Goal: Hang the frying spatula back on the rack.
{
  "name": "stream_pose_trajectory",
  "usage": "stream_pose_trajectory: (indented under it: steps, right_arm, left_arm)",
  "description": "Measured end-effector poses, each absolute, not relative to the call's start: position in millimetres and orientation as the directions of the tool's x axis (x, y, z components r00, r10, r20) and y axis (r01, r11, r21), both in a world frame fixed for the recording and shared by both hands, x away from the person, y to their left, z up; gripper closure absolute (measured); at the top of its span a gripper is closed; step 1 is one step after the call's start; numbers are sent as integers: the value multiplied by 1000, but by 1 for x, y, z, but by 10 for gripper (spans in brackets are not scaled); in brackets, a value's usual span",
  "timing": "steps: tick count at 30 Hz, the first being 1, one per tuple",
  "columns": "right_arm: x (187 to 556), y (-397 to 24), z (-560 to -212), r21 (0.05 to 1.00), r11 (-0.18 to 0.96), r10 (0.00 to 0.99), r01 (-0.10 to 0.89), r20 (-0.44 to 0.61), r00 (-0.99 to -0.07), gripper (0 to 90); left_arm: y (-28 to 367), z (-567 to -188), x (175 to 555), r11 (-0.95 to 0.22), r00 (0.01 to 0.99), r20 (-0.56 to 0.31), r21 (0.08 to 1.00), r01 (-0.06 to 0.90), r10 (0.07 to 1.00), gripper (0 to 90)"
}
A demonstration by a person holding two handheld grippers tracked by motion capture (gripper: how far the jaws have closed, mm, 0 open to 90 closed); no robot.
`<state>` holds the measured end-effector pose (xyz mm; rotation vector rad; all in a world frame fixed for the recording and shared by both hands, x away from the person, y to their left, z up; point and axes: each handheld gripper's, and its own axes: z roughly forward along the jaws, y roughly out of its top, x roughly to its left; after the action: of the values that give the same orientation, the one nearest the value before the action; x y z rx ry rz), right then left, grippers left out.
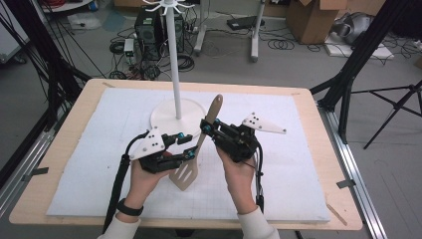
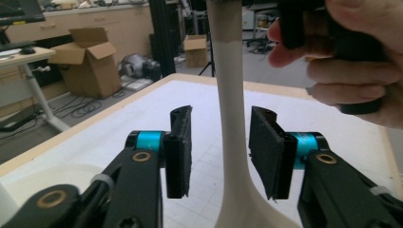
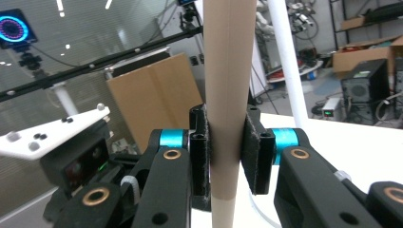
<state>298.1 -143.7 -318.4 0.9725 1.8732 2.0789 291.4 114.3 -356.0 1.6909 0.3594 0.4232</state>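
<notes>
Spatula tilts handle-up, clamped by right gripper; left gripper spread around it.

Beige slotted spatula, long slim handle widening to a flat slotted blade, held off the white mat, tilted with handle tip up and away, blade low and nearest the person, handle clamped mid-length between black pads.

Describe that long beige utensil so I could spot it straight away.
On the white mat, just in front of the round base of the tall white stand, is a beige slotted spatula. It alone hangs between the two black tools, clamped by the right tool.
</notes>
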Motion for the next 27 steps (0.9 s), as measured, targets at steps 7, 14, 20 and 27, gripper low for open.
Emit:
stream_pose_trajectory:
  steps: [7, 14, 20, 27]
  right_arm:
    - [301, -150, -308, 965, -124, 394, 233, 263, -881, 753]
    - [302, -144, -299, 981, -27, 229, 191, 192, -954, 753]
    - [302, -140, -294, 986, 20, 103, 168, 165, -981, 753]
    - [299, -137, -289, 988, 49, 67, 147, 144, -987, 753]
  left_arm:
    - [129, -342, 299, -142, 954, -25, 987, 70, 298, 286]
    - [139, -334, 307, -116, 992, -72, 990, 84, 103, 283]
    - [134, -330, 309, -110, 997, -74, 991, 75, 14, 368]
    - [124, -330, 307, -125, 999, -50, 991, 48, -8, 486]
